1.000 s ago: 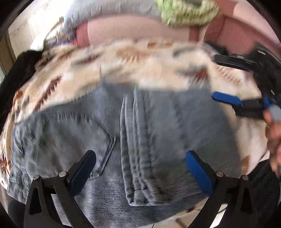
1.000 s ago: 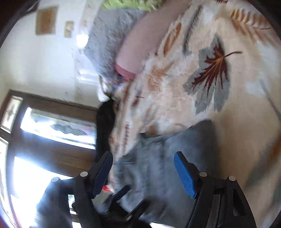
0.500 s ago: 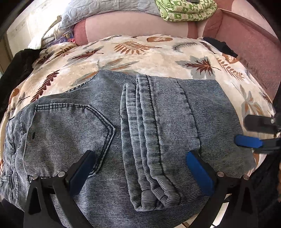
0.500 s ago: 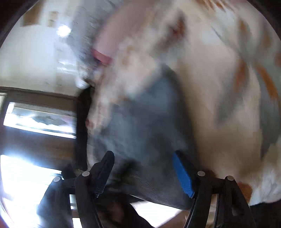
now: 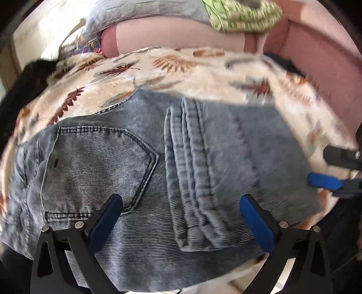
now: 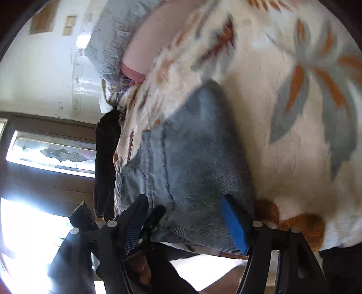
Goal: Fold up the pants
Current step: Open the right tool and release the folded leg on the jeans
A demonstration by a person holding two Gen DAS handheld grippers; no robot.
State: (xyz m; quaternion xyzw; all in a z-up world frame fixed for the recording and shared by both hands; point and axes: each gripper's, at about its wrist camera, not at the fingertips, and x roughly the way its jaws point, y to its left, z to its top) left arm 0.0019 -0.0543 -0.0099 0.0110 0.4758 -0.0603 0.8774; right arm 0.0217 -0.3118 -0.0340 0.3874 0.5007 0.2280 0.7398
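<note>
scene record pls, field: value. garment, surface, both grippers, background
garment: blue jeans, folded, back pocket up
surface: leaf-print blanket on pink sofa
left gripper: open, over jeans, holding nothing
right gripper: open at jeans' edge, no grip
background: green cloth, grey cushion

A leaf-print blanket (image 5: 203, 74) covers the pink sofa (image 5: 316, 58); a green cloth (image 5: 244, 15) and grey quilt (image 5: 140, 11) lie along its back edge.

No legible text, label, brand, number or sign in either view. Jeans (image 5: 158, 181) pocket stitching carries no readable mark; the framed wall pieces are too blurred.
</note>
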